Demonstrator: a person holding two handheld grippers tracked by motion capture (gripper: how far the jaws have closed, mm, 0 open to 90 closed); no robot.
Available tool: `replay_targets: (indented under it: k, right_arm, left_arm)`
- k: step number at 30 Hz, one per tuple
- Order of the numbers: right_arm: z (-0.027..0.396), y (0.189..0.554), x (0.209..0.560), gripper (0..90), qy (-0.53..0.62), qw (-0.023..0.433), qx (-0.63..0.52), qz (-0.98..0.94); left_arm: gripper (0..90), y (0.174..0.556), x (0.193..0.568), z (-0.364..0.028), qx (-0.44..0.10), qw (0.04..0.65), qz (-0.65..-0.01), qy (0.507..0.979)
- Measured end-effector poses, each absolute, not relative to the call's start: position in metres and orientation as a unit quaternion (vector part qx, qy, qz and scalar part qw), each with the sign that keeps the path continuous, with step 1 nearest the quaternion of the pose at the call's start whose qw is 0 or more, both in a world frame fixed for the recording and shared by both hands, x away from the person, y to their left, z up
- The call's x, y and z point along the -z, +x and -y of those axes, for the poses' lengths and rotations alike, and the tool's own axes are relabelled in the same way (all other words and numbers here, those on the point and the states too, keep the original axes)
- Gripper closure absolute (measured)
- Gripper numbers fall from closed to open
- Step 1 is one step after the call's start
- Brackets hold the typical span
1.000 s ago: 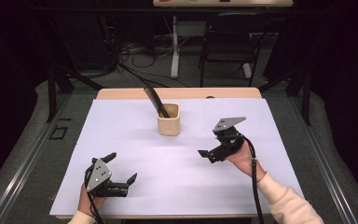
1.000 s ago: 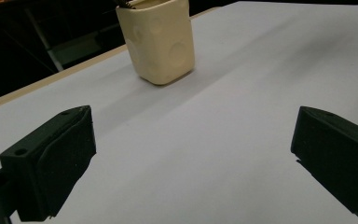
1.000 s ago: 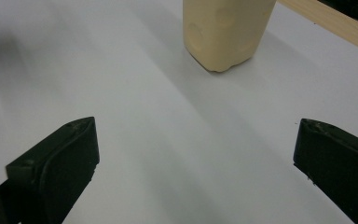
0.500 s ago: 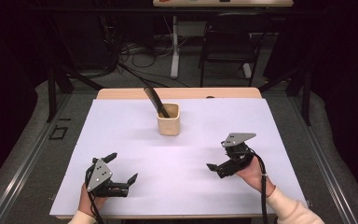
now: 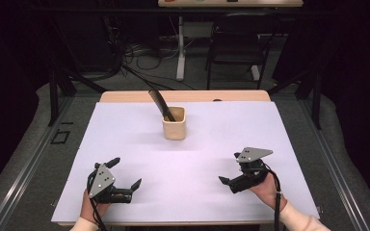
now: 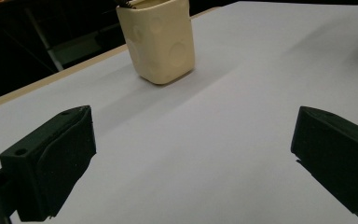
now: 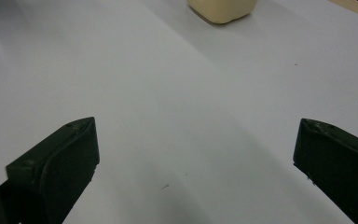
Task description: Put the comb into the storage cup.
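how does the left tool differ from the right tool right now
The left tool sits low at the table's near left edge, jaws pointing right; the right tool sits at the near right, jaws pointing left. The left tool looks farther from the cream cup. Both are open and hold nothing, on the white table cover.

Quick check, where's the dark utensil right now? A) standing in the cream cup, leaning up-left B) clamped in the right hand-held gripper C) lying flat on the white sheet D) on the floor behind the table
A: in the high view the dark utensil stands in the cream cup and leans up-left out of it, while the left hand-held gripper and the right hand-held gripper sit open near the table's front edge, holding nothing.
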State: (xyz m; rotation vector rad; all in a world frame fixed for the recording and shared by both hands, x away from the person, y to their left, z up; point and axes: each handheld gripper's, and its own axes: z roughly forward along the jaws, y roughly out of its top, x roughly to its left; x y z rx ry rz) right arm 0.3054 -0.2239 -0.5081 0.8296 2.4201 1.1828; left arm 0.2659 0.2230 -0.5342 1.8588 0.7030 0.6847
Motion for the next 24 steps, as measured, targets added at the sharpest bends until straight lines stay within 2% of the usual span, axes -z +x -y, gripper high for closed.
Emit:
replay_targets:
  k: [11, 24]
  right_arm:
    - [0.235, 0.288, 0.524, 0.0, 0.295, 0.179, -0.420, -0.839]
    - [0.251, 0.272, 0.523, 0.0, 0.292, 0.204, -0.444, -0.822]
  left_arm:
    - [0.0, 0.266, 0.534, -0.223, -0.281, 0.497, -0.291, 0.768]
    - [0.0, 0.266, 0.535, -0.223, -0.276, 0.496, -0.294, 0.769]
